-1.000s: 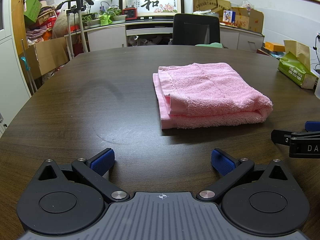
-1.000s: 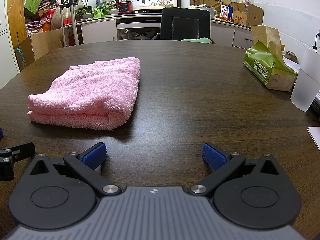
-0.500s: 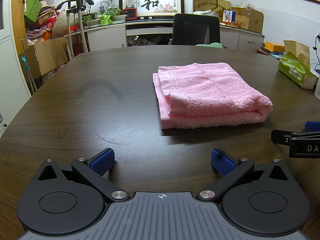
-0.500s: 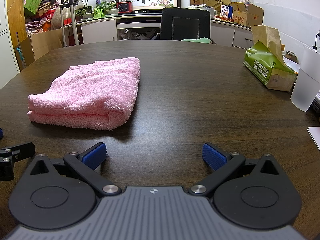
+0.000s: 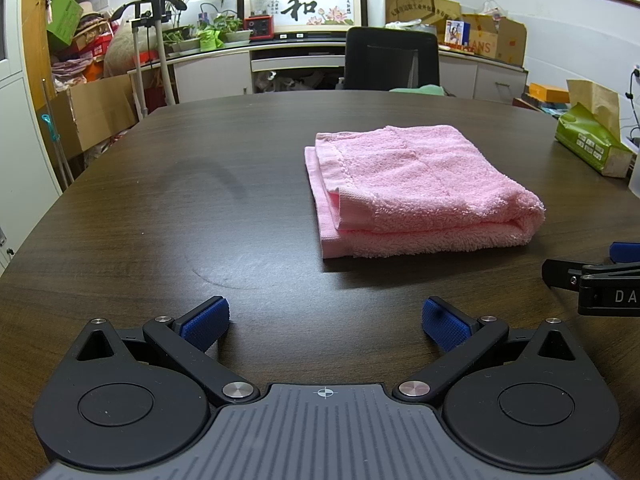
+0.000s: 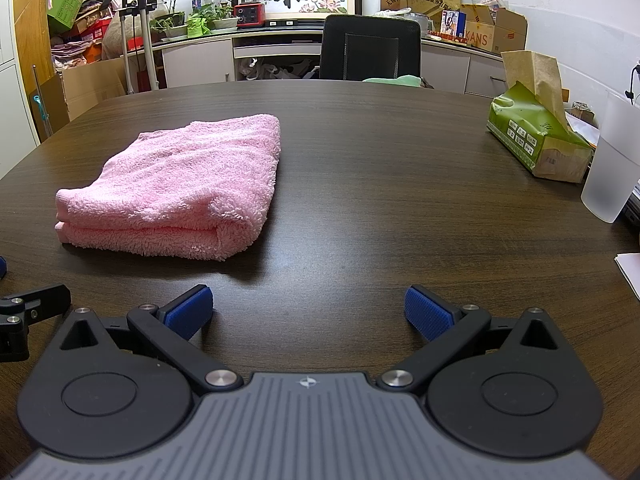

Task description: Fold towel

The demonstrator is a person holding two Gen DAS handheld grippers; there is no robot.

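Observation:
A pink towel (image 5: 416,188) lies folded into a thick rectangle on the dark wooden table (image 5: 200,200). In the right wrist view the towel (image 6: 184,184) is ahead and to the left. My left gripper (image 5: 325,322) is open and empty, low over the table, short of the towel's near edge. My right gripper (image 6: 308,310) is open and empty, to the right of the towel. Each gripper's side shows at the edge of the other's view.
A green tissue box (image 6: 536,136) and a frosted plastic cup (image 6: 612,160) stand at the table's right side. White paper (image 6: 630,270) lies at the right edge. A black office chair (image 6: 370,52) stands behind the far edge of the table.

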